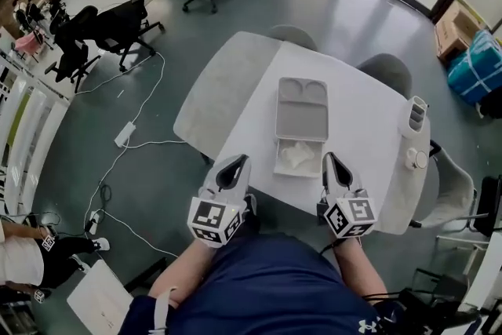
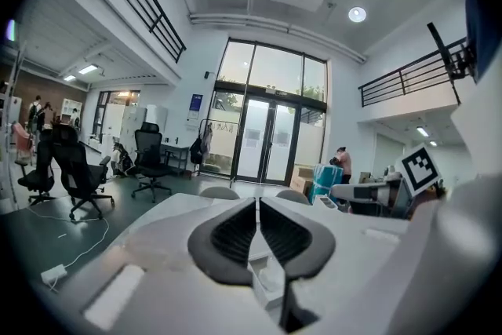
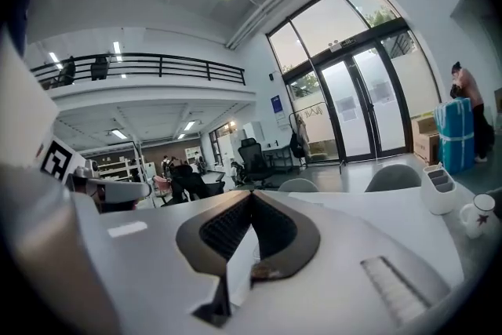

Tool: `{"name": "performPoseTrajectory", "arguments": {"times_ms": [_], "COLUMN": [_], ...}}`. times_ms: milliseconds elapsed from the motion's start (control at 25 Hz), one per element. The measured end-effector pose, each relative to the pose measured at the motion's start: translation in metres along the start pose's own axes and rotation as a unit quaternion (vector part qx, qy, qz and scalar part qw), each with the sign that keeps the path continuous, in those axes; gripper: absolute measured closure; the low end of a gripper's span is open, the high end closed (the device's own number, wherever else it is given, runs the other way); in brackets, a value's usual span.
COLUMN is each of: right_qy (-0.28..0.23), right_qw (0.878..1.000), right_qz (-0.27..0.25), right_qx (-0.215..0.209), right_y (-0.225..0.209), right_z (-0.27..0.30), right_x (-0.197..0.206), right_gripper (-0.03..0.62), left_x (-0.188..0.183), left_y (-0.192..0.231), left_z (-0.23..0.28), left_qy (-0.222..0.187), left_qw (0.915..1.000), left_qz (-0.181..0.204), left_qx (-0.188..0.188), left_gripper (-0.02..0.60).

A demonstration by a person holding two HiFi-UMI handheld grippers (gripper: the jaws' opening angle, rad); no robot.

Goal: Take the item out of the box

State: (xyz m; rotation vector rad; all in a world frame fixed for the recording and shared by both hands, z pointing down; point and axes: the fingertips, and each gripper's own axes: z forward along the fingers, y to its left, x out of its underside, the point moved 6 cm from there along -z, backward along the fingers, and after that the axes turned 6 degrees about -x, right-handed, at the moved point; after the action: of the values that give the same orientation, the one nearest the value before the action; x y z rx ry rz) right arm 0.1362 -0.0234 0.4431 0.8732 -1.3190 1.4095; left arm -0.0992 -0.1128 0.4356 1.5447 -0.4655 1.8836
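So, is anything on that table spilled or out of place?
Nothing stands out. The pale grey clamshell box lies open and flat on the white table, with a crumpled white item sitting inside its near half.

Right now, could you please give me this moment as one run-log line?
left gripper: shut, empty | right gripper: shut, empty | box: open on table | item: inside box, untouched

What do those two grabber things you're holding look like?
The left gripper and right gripper match: pale grey bodies, black ribbed jaws curved like leaves, and a white cube with black square markers at the back. The person wears dark blue clothes.
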Motion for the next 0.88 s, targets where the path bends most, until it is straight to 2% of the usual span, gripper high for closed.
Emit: {"name": "performPoseTrajectory", "arguments": {"times_ms": [280, 560, 720, 880], "right_qy": [-0.011, 0.012, 0.024, 0.033], "right_qw": [0.999, 0.993, 0.991, 0.992], "right_qz": [-0.001, 0.018, 0.026, 0.035], "right_qx": [0.051, 0.120, 0.128, 0.121], "right_y": [-0.001, -0.006, -0.020, -0.034], "right_z": [0.043, 0.045, 0.044, 0.043], "right_x": [-0.014, 0.002, 0.013, 0.015], "right_gripper": [0.592, 0.592, 0.592, 0.592], "left_x": [-0.021, -0.002, 0.010, 0.022], "left_y": [0.043, 0.047, 0.033, 0.011], "left_z": [0.055, 0.097, 0.116, 0.134], "left_qy": [-0.002, 0.051, 0.075, 0.100], "left_qw": [0.9983, 0.9894, 0.9848, 0.9797], "left_qz": [0.010, 0.017, 0.025, 0.049], "left_qx": [0.057, 0.135, 0.155, 0.167], "left_gripper": [0.565, 0.565, 0.565, 0.565]}}
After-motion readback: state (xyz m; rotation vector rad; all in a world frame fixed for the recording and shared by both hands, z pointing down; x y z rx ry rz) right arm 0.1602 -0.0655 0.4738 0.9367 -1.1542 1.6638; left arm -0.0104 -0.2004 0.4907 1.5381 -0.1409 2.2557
